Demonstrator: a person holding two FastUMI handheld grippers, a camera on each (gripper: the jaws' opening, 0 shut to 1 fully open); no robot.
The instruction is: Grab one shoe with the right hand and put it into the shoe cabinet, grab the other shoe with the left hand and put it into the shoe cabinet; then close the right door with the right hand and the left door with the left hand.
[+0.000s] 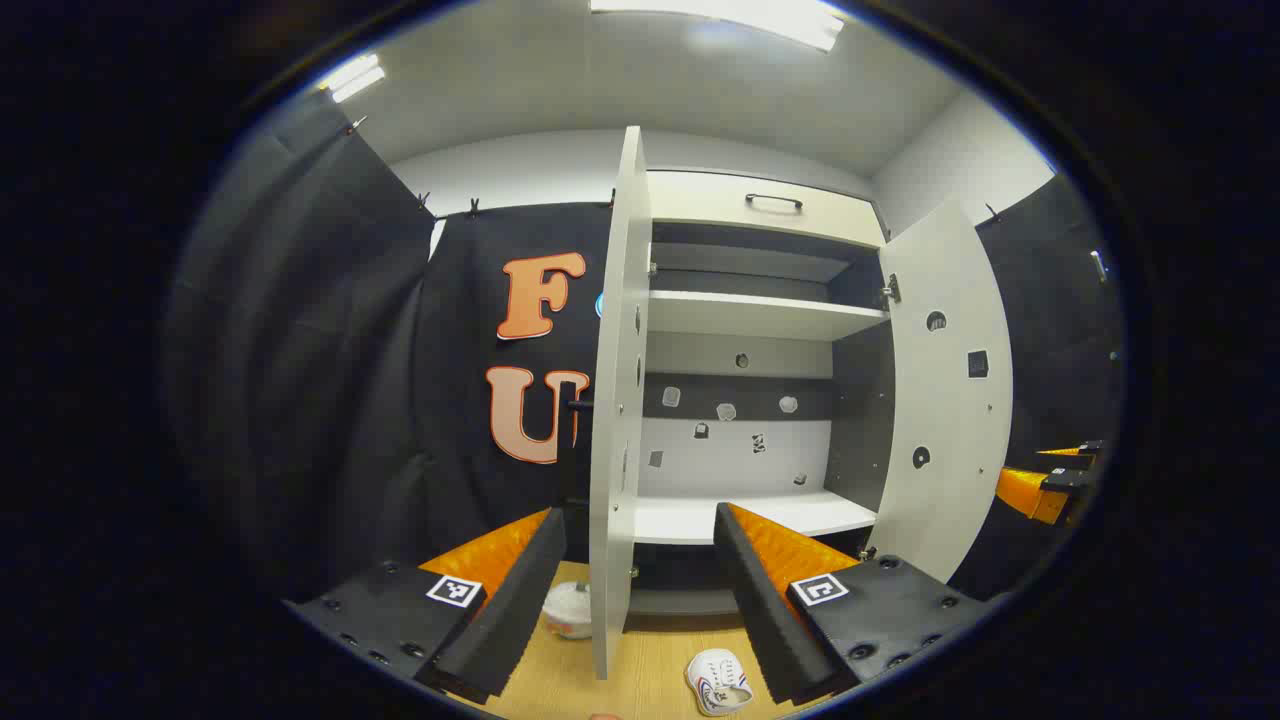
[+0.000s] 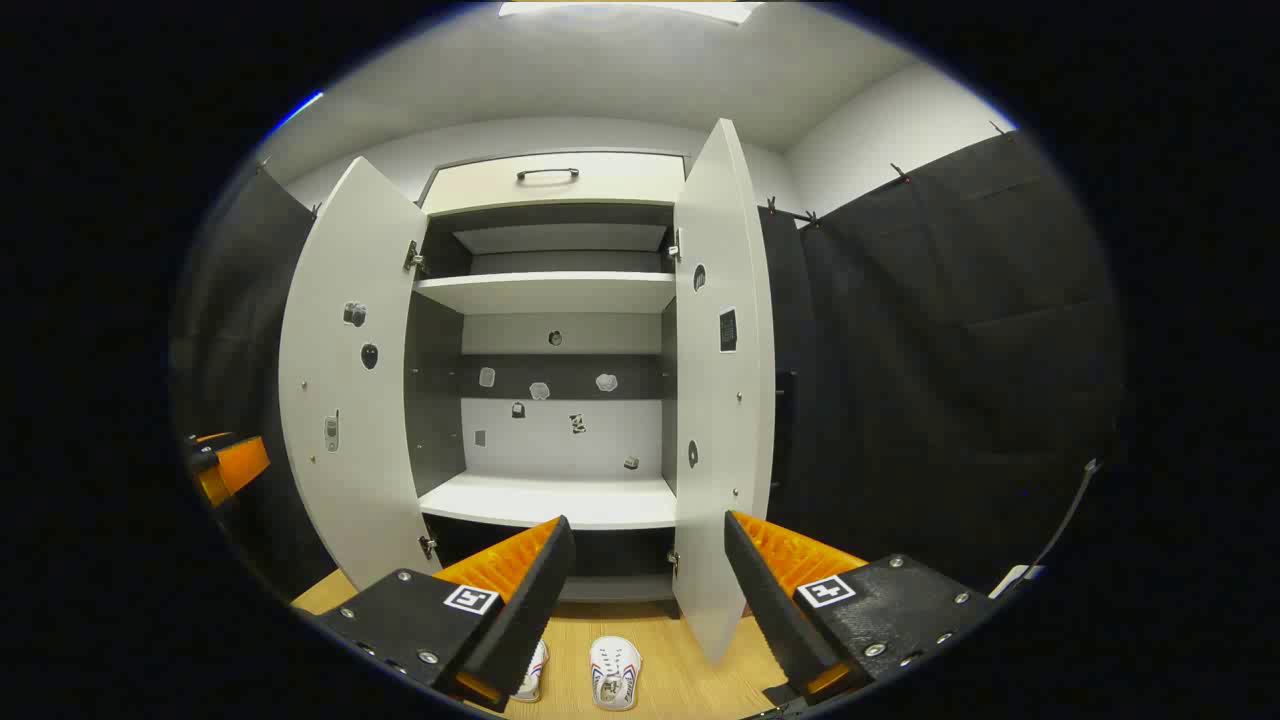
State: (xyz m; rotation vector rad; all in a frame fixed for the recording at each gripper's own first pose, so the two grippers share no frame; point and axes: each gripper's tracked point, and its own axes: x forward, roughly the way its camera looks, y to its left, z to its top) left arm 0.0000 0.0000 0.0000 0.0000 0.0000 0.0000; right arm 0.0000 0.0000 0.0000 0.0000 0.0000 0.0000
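Shoes [image 2: 613, 672] on the floor [image 2: 660, 650] before the open shoe cabinet [image 2: 548, 500] — below both grippers' wide, empty fingers [image 2: 520, 590].

Two shoes [image 2: 613, 672] lie on the floor [image 2: 680, 680] before the open cabinet [image 2: 550, 500].

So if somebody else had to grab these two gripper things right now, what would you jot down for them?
Left gripper: open, holding nothing, aimed at the edge of the open left door.
Right gripper: open, holding nothing, facing the shoe cabinet, near its open right door.
Both shoes are on the wooden floor in front of the cabinet: one shoe sits between the right gripper's fingers in its view, the other shoe just left of it, partly hidden.
Done: nothing yet; the shelves look bare.
Left: right gripper puts one shoe in, left gripper the other, then close the right door, then the left.
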